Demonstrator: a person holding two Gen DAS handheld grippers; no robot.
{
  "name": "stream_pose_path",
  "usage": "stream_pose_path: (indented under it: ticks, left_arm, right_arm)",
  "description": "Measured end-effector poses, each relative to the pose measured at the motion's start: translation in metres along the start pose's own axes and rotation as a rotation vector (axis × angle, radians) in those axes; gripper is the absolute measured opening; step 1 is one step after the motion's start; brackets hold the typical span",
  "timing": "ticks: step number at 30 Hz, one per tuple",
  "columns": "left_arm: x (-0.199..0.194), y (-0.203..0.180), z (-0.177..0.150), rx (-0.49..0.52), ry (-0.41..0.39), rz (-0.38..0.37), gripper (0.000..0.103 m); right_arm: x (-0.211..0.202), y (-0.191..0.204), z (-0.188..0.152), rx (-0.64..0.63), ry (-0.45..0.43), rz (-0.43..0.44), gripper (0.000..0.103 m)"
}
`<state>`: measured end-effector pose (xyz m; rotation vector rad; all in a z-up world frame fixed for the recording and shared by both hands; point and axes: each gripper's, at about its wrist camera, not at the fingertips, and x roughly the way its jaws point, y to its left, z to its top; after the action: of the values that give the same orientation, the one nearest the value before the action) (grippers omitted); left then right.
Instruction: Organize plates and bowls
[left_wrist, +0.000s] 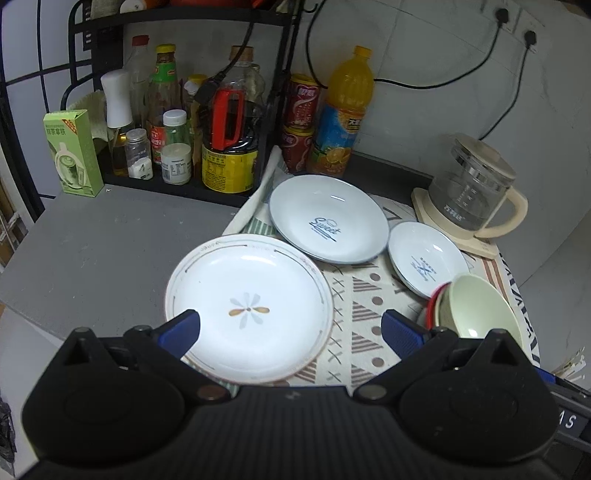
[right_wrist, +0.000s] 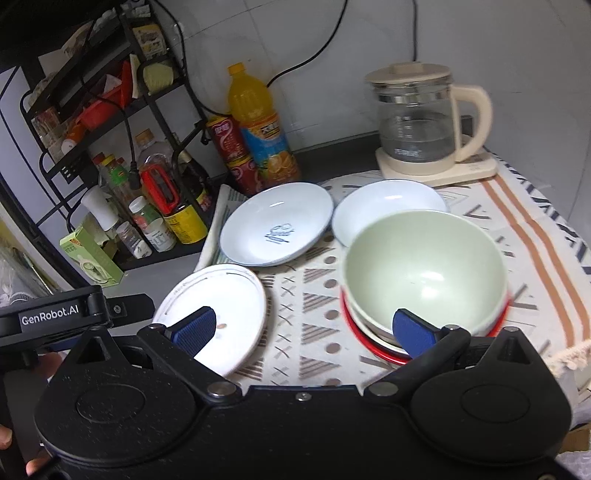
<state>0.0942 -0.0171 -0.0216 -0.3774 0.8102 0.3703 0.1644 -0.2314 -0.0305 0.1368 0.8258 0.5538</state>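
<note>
Left gripper (left_wrist: 290, 326) wide open above white flower-print plate (left_wrist: 248, 307); right gripper (right_wrist: 304, 330) wide open beside pale green bowl (right_wrist: 424, 269).

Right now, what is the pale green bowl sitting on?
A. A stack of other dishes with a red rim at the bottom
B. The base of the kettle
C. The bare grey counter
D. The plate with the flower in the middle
A: the green bowl is nested on a stack of dishes whose red rim shows beneath it, on the patterned cloth.
</note>
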Motion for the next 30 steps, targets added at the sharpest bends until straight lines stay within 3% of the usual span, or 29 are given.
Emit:
stream_pose_path:
  ticks: [15, 30]
  left_arm:
    - [0.053, 0.04, 0.044, 0.027, 0.095, -0.051, 0.103]
    - [0.103, 0.044, 0.075, 0.071, 0.162, -0.105, 0.103]
  right_arm:
    - [0.052, 0.033, 0.014, 0.01, 0.053, -0.037, 0.101]
    - [0.087, 0.034, 0.034, 0.089, 0.061, -0.091, 0.095]
